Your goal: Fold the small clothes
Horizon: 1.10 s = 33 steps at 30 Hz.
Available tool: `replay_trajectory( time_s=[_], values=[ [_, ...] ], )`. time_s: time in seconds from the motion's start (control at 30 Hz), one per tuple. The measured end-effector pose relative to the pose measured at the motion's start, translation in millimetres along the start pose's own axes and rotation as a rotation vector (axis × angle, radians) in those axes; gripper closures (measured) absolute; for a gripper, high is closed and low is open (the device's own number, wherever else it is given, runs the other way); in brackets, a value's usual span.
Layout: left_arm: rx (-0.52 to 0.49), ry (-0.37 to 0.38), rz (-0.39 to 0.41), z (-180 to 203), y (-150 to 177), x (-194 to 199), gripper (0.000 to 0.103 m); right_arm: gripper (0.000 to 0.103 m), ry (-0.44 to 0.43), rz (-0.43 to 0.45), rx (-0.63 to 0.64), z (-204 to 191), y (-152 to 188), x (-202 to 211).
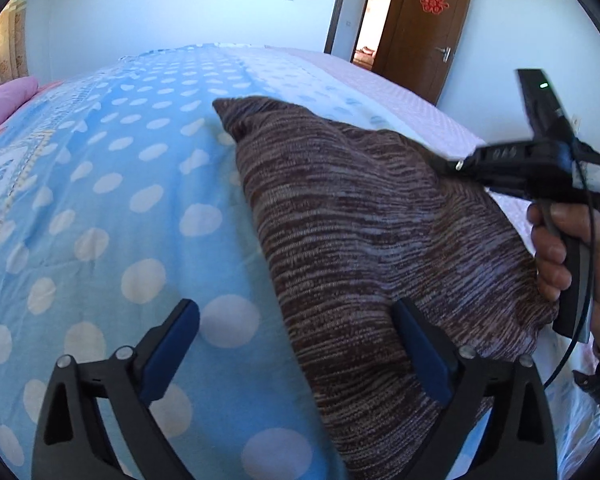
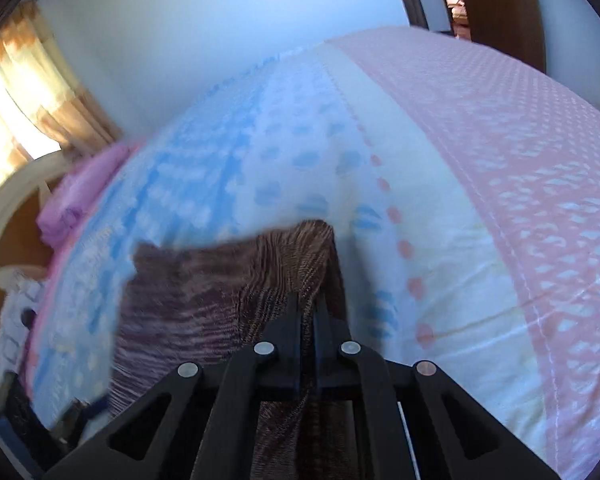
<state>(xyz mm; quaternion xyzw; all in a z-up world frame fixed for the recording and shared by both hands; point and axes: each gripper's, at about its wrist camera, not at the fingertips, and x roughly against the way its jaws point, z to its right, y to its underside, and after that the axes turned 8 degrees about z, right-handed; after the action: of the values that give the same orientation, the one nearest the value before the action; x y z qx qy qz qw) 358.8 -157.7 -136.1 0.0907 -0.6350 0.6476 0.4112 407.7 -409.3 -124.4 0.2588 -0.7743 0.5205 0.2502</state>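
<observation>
A brown and white striped knit garment (image 1: 372, 240) lies on the blue polka-dot bedspread (image 1: 112, 200). My left gripper (image 1: 296, 344) is open just above the bed, its right finger over the garment's near edge and its left finger over bare bedspread. My right gripper (image 2: 308, 312) is shut on the garment's edge (image 2: 304, 256) and lifts it off the bed; the cloth hangs down to the left. The right gripper also shows in the left wrist view (image 1: 460, 164), at the garment's right side, held by a hand.
The bedspread turns white and then pink (image 2: 520, 160) toward the right. A pink pillow (image 1: 8, 100) lies at the far left. A brown door (image 1: 428, 28) stands open behind the bed. Curtains (image 2: 28, 92) hang at the left.
</observation>
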Motion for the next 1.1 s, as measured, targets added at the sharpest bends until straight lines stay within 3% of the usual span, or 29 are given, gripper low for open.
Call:
replay_trajectory(
  time_s=[0.03,0.1,0.13,0.27,0.37,0.5,0.57,0.63,0.67,0.77,0.87,0.93,1.03,1.1],
  values=[
    [-0.001,0.000,0.002,0,0,1,0.002,0.096,0.004,-0.041,0.014,2,3,-8],
    [0.013,0.004,0.012,-2,1,4,0.002,0.067,0.037,-0.028,0.027,4,2,-5],
    [0.025,0.001,0.028,-5,1,8,0.002,0.065,0.044,-0.004,0.015,5,0,3],
    [0.024,-0.056,0.133,-11,-18,31,0.002,0.065,-0.039,0.069,0.035,0,5,51],
    [-0.053,-0.123,0.178,-7,-50,28,0.000,0.065,-0.145,0.096,0.126,-18,21,90],
    [-0.088,-0.241,0.138,-16,-87,-16,0.000,0.065,-0.262,0.047,0.256,-44,54,106],
    [-0.104,-0.319,0.076,-24,-92,-49,0.000,0.065,-0.188,0.028,0.292,-46,67,96],
    [-0.121,-0.405,0.018,-32,-86,-78,0.000,0.067,-0.159,-0.036,0.238,-28,76,80],
    [-0.094,-0.392,0.015,-36,-82,-80,0.000,0.072,-0.159,-0.059,0.200,-16,81,74],
    [-0.001,-0.338,0.021,-47,-81,-75,0.000,0.073,-0.196,-0.038,0.204,-8,89,78],
    [0.067,-0.310,0.032,-50,-74,-53,0.000,0.073,-0.159,-0.048,0.245,-14,96,90],
    [0.125,-0.241,0.061,-46,-62,-21,0.000,0.071,-0.116,0.025,0.285,-21,100,114],
    [0.125,-0.177,0.078,-31,-41,10,0.000,0.071,-0.176,0.056,0.308,-28,112,139],
    [0.086,-0.145,0.057,-18,-23,15,0.000,0.071,-0.168,0.004,0.319,-27,122,135]
  ],
)
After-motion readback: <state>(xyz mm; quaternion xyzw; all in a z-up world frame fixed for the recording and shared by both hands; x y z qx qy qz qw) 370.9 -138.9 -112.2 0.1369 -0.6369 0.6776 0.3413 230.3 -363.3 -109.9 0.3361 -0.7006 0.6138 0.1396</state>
